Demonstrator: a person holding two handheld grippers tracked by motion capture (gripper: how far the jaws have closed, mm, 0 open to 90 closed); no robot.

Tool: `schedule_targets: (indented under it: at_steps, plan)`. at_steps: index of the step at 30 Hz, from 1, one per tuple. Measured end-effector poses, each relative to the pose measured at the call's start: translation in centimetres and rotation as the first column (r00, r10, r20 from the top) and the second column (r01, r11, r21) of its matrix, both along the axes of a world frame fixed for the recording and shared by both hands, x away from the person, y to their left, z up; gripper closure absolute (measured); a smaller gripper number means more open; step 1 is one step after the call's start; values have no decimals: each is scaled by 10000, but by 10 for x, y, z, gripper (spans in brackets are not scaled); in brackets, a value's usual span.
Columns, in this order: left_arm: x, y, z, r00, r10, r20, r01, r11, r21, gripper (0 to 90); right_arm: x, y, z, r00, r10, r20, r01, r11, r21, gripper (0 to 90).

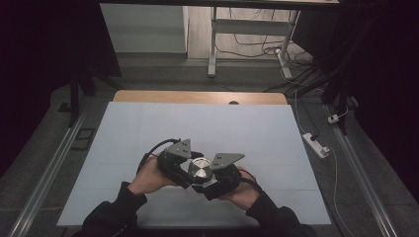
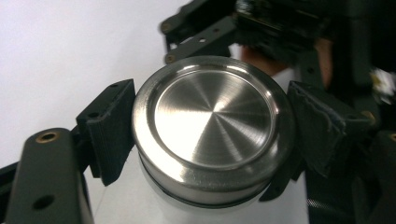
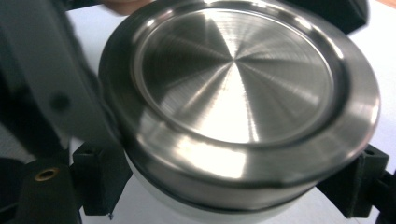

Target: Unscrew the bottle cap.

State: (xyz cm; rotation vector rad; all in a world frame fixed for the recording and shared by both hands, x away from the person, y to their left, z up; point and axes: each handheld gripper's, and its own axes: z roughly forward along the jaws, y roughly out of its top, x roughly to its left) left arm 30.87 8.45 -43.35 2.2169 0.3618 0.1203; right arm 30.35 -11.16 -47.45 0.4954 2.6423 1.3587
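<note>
A white container [image 3: 219,211] with a brushed steel lid [image 1: 201,169] is held between both hands near the front middle of the table. My left gripper [image 1: 193,170] is shut on the steel lid [image 2: 212,126], one black pad [image 2: 112,133] against each side of its rim. My right gripper [image 1: 206,181] is shut on the white body just below the lid [image 3: 233,79], with its pads [image 3: 100,179] under the lid's edge. In the left gripper view the right gripper's black linkage [image 2: 205,35] and a hand show behind the lid.
A white sheet [image 1: 197,123] covers the table, with a wooden strip [image 1: 197,97] at the far edge. On the floor at the right lie a power strip [image 1: 316,144] and cables. The legs of a desk [image 1: 213,44] stand beyond the table.
</note>
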Motion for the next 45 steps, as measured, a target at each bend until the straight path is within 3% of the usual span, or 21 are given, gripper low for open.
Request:
schedule_targets:
  at_steps: [2,3,4,5,8,10,12,15,17,18,19,20,24,29,33,35,36,38,41,43,45]
  plan:
    - [-4,-7,0,9969,772,166,-773,9970,83,203,3,-2,0,9994,-344,20,344,9994,-5,153]
    - [-4,-7,0,9969,772,166,-773,9970,83,203,4,-3,0,9988,-477,60,477,9989,-23,152]
    - [-8,-13,-1,9880,1528,240,-1527,9883,-44,203,4,-4,0,9978,-655,115,655,9978,-55,152]
    - [-8,-13,-1,9880,1528,240,-1527,9883,-44,202,5,-5,0,9966,-804,190,806,9967,-75,152]
    - [-11,-19,1,9706,2409,21,-2406,9699,-370,200,5,-6,1,9938,-1077,286,1079,9942,-51,152]
    - [-11,-18,2,9717,2361,-68,-2362,9706,-475,191,5,-7,2,9936,-1085,301,1085,9941,11,153]
    - [-9,-9,9,9822,1861,-256,-1877,9772,-988,155,5,-8,4,9941,-1016,393,1014,9948,61,152]
    - [-9,-2,15,9850,1726,-50,-1721,9789,-1104,119,5,-8,4,9956,-882,327,881,9961,67,153]
    - [-7,4,19,9909,1335,185,-1316,9880,-805,89,4,-7,4,9971,-701,308,699,9975,55,153]
    - [-7,10,20,9963,766,395,-749,9964,-408,63,3,-6,4,9989,-435,185,433,9990,117,152]
    - [-7,10,20,9963,766,395,-749,9964,-408,64,3,-6,4,9989,-435,185,433,9990,117,152]
    - [-6,12,19,9987,343,389,-332,9990,-284,64,3,-6,4,9994,-295,162,293,9995,116,153]
    - [-3,9,10,9959,-878,234,866,9950,506,84,-2,-1,5,9985,540,97,-541,9985,94,153]
    - [0,7,3,9893,-1451,-176,1456,9888,327,182,-6,3,4,9968,800,92,-799,9968,-13,152]
    - [0,6,0,9908,-1347,-105,1349,9906,230,187,-6,3,4,9979,639,130,-638,9979,-58,152]
    - [0,5,0,9945,-1044,-78,1045,9943,208,190,-5,2,4,9988,479,135,-478,9988,-43,152]
    - [-2,2,0,9984,-562,-32,563,9983,133,191,-4,1,4,9994,334,118,-333,9994,-22,153]
    - [-3,-1,0,9999,-106,77,105,9999,102,192,-2,0,5,9998,97,179,-97,9999,-25,153]
    - [-5,-5,2,9987,454,218,-454,9990,-26,194,0,-3,5,9996,-198,225,199,9998,-28,153]
    - [-6,-6,2,9981,562,239,-560,9984,-82,194,1,-4,5,9992,-318,254,317,9995,23,152]
    - [-7,-7,5,9957,904,218,-895,9952,-387,194,2,-5,6,9987,-461,236,460,9989,69,153]
